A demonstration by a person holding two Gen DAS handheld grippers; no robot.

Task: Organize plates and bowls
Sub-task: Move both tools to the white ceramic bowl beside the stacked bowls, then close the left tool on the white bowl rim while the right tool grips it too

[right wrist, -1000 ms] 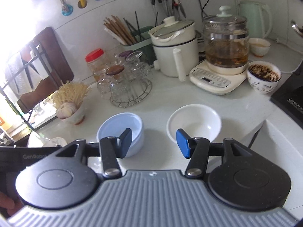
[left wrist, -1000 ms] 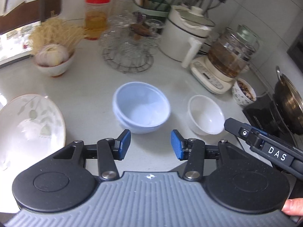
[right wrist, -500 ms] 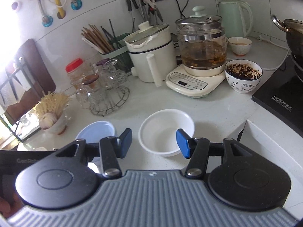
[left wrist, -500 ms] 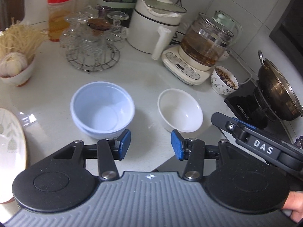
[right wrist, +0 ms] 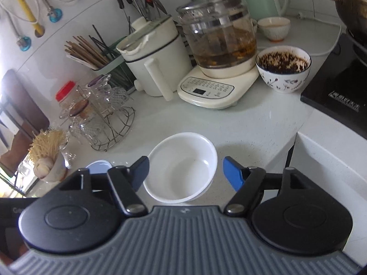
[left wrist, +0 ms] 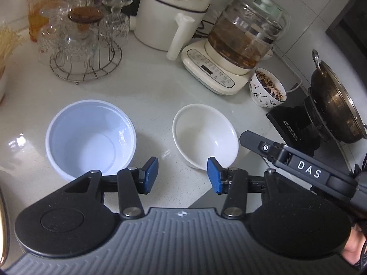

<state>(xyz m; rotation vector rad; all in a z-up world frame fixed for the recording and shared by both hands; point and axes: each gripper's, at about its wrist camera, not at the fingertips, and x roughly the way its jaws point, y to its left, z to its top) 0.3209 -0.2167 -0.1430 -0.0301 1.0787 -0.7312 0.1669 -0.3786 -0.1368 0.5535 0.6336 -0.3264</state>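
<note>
Left wrist view
- Left hand-held gripper (left wrist: 182, 175): spread wide, blue pads apart, nothing between them; hovering over the surface (left wrist: 149, 91) near its front edge.
- Blue bowl (left wrist: 90, 138): upright, empty, ahead and left of the left pad; looks like two nested, cannot confirm.
- White bowl (left wrist: 205, 135): upright, empty, ahead and right, its near rim just behind the right pad; apart from the blue bowl.
- Right hand-held gripper (left wrist: 298, 162): seen from the side, marked "DAS", its tip just right of the white bowl.
- Background: wire rack of upturned glasses (left wrist: 84, 43) at rear left, white electric pot (left wrist: 169, 16), glass kettle (left wrist: 243, 36) on its control base, patterned bowl (left wrist: 267, 88) with dark contents, lidded wok (left wrist: 335, 100) on a black cooktop at right.

Right wrist view
- Right hand-held gripper (right wrist: 185, 171): spread wide, holding nothing; the white bowl (right wrist: 181, 167) sits on the surface (right wrist: 252, 123) framed between the two pads, contact not evident.
- Blue bowl (right wrist: 98, 166): only a sliver of rim visible behind the left finger.
- Background: chopstick holder (right wrist: 91, 55), garlic and noodles in a small bowl (right wrist: 47, 162) at far left.
</note>
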